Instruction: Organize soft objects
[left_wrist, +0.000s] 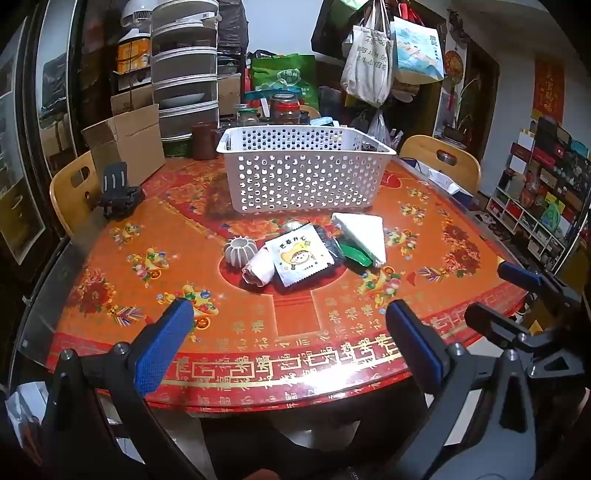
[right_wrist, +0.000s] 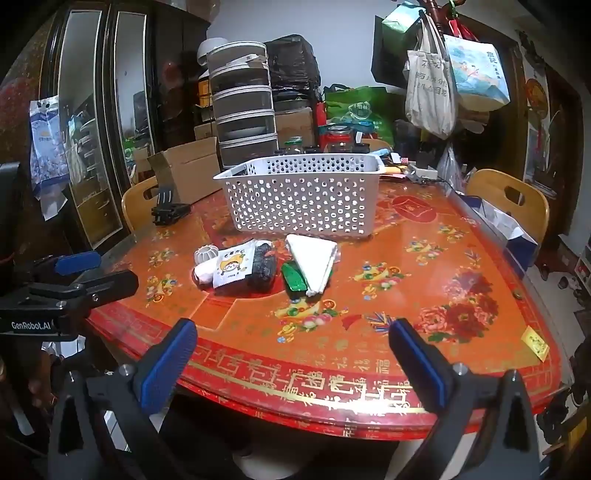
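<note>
- My left gripper (left_wrist: 290, 332): jaws spread wide, nothing between the blue pads (left_wrist: 162, 347); it hangs over the near edge of the table (left_wrist: 229, 332), angled downward
- My right gripper (right_wrist: 291, 350): released likewise, empty; in the left wrist view it shows at 4 o'clock, apart from the left one
- Soft pile sits at 12 o'clock from both grippers, mid-table, well apart from the fingers; white cartoon packet (left_wrist: 300, 258) lies on top of a dark bundle (right_wrist: 264, 264); rolled white cloth (left_wrist: 258, 267) touches the packet at its 9 o'clock; ribbed white ball (left_wrist: 240, 251) just beside that
- Green packet (right_wrist: 294, 277) and folded white cloth (left_wrist: 364, 236) at the pile's 3 o'clock, touching each other
- White perforated basket (left_wrist: 303, 177) stands upright at 12 o'clock beyond the pile; cardboard box (left_wrist: 125, 147) at its 9 o'clock
</note>
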